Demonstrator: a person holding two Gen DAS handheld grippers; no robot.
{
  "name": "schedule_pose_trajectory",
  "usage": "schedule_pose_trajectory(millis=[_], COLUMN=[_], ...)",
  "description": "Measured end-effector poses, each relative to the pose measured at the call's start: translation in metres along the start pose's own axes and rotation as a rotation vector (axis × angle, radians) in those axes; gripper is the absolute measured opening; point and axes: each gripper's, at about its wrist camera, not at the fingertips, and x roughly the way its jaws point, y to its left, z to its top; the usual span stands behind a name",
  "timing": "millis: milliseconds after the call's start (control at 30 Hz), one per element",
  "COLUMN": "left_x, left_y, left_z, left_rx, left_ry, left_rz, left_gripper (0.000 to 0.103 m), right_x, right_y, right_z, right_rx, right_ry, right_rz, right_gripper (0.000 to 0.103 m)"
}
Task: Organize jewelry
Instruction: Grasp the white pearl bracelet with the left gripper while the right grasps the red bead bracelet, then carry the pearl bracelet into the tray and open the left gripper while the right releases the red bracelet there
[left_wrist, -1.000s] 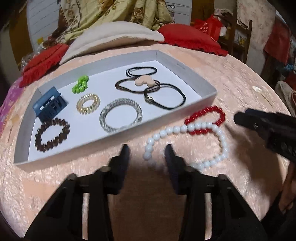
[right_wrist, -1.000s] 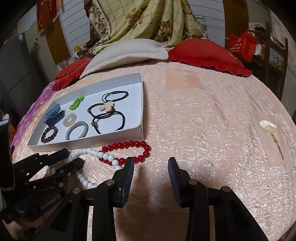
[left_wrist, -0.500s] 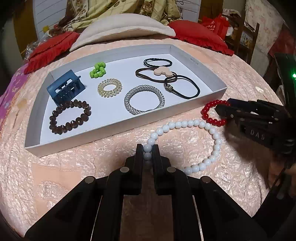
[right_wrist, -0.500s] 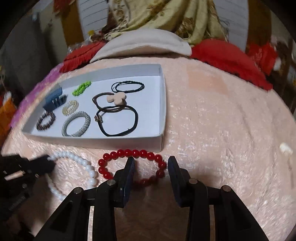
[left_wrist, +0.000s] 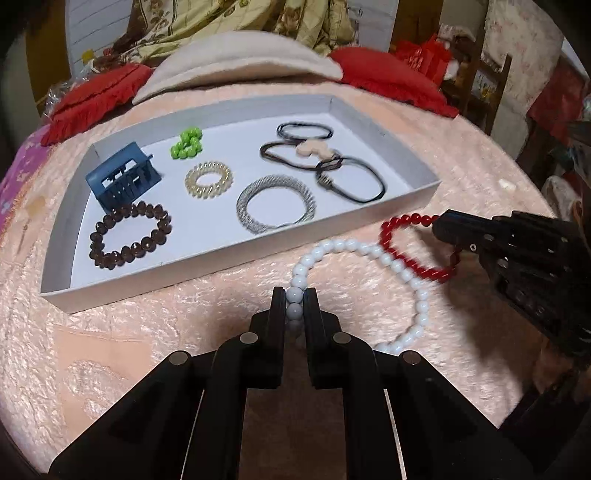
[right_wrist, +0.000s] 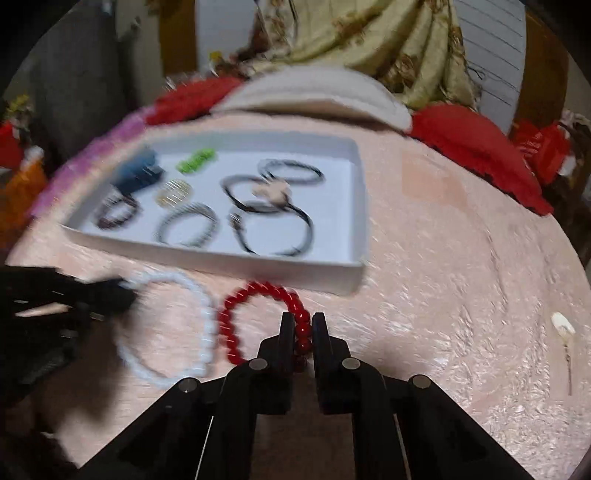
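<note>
Two red cushions (left_wrist: 391, 79), cream pillow (left_wrist: 236, 61), pink quilted bedspread (left_wrist: 122, 332)

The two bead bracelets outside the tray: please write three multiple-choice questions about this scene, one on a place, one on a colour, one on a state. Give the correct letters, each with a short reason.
1. Where does the blue hair claw lie?
A. inside the white tray
B. on the bedspread beside the tray
C. on the red cushion

2. Which colour are the beads between the fingers of the left gripper?
A. green
B. white
C. brown

3. How is the right gripper now?
A. wide open above the tray
B. shut on nothing
C. shut on the red bead bracelet

Answers:
1 A: the claw sits in the tray's left part, next to the brown bead bracelet.
2 B: the white bead bracelet runs between the fingers.
3 C: the jaws have just been closing, and red beads are pressed between them.
</note>
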Motion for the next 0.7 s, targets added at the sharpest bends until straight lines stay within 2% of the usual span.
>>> schedule_pose_trajectory(millis=[100,367,567,700], left_x=[-0.007,-0.017,-0.022,-0.018], left_y=[-0.004,0.008,0.018,0.013], left_z=[-0.001,-0.009,-0.008,-0.009], left_rx=[0.011,-0.036,-0.074,-0.054], left_ry=[-0.027,-0.038,-0.057,-0.047], left_rz=[-0.01,0.003,0.005,0.014], left_gripper=[0.008,0.008,0.008,0.008], right_x=[-0.017,-0.025,-0.056,-0.055], right_y=[0.004,0.02,0.016,0.018], right_z=[0.0,-0.002,-0.004,-0.004], right_rx=[0.013,0.042,0.12,0.118], right_ry=[-0.06,-0.087,-0.209,-0.207], right_rz=[0.061,0.097,0.198,0.2], right_gripper=[0.008,0.008,0.008,0.008])
